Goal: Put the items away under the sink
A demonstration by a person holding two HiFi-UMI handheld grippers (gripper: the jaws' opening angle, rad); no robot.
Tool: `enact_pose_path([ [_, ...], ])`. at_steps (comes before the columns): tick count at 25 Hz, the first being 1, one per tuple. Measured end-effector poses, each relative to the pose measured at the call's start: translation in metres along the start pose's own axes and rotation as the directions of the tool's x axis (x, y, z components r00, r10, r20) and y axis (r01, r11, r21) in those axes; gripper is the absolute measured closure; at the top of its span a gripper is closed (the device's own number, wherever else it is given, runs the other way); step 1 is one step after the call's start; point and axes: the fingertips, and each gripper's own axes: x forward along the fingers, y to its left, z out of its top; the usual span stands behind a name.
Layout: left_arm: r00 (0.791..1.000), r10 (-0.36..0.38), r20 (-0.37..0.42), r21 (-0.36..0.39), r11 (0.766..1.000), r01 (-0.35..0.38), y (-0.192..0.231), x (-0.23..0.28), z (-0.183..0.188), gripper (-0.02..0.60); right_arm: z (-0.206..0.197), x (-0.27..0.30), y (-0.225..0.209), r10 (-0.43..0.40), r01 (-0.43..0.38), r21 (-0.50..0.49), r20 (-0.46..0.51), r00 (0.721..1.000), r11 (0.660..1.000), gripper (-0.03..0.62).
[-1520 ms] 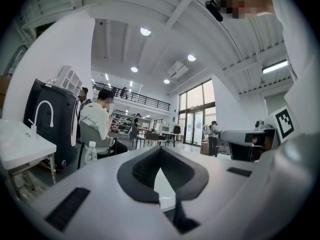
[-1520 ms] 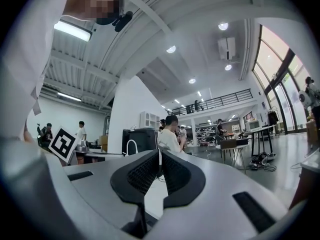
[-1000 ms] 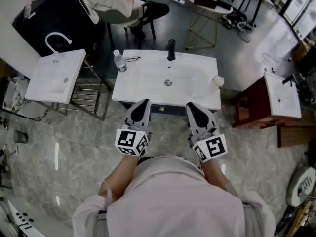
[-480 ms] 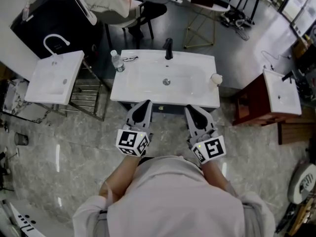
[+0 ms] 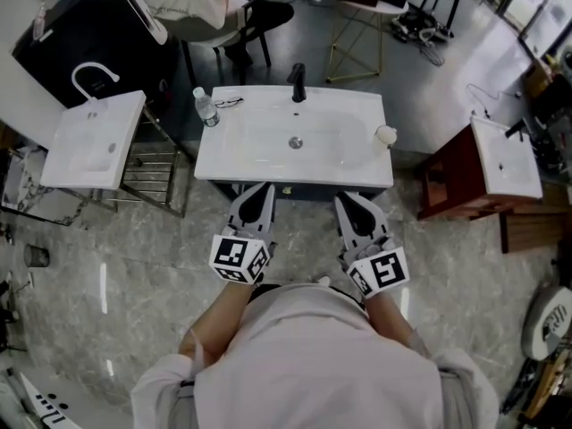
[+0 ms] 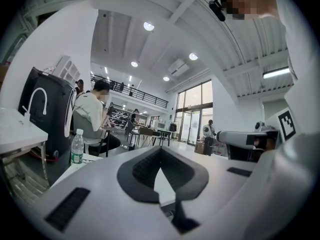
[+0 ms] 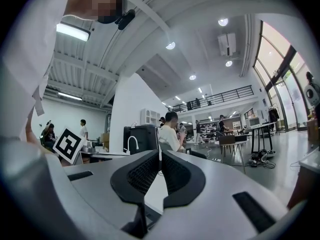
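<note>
Left hand-held gripper (image 5: 261, 188) and right hand-held gripper (image 5: 348, 198) clenched shut, empty, at the near edge of the sink (image 5: 268, 170).
Beyond them a water bottle (image 5: 205, 107) and glasses (image 5: 229, 103) lie at its far left corner, a small round white container (image 5: 385, 135) at its right rim (the space underneath is hidden); these three look left to stow.

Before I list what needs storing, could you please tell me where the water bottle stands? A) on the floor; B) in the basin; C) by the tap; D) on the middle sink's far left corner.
D: the water bottle stands on the sink's far left corner, beside the glasses.
</note>
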Motion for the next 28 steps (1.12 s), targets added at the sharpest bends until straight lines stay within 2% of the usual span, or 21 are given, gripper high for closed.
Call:
enact_pose_path([
  [8,0.999,-0.037,-0.032,-0.015,0.999,0.037,-0.008,-0.012,-0.014,0.578,-0.011,-0.011,0.013,-0.023,0.023,0.006,-0.025,0.999,1.000,0.553],
  [16,0.998,-0.056,-0.026,-0.011,0.998,0.056,0.006,-0.029,-0.008,0.578,-0.013,-0.008,0.037,-0.048,0.048,0.007,-0.024,0.999,0.999,0.553],
  [28,0.998,-0.055,-0.008,-0.005,0.998,0.055,0.030,-0.049,0.001,0.578,-0.012,0.012,0.069,-0.033,0.033,0.008,-0.021,0.999,0.999,0.553],
])
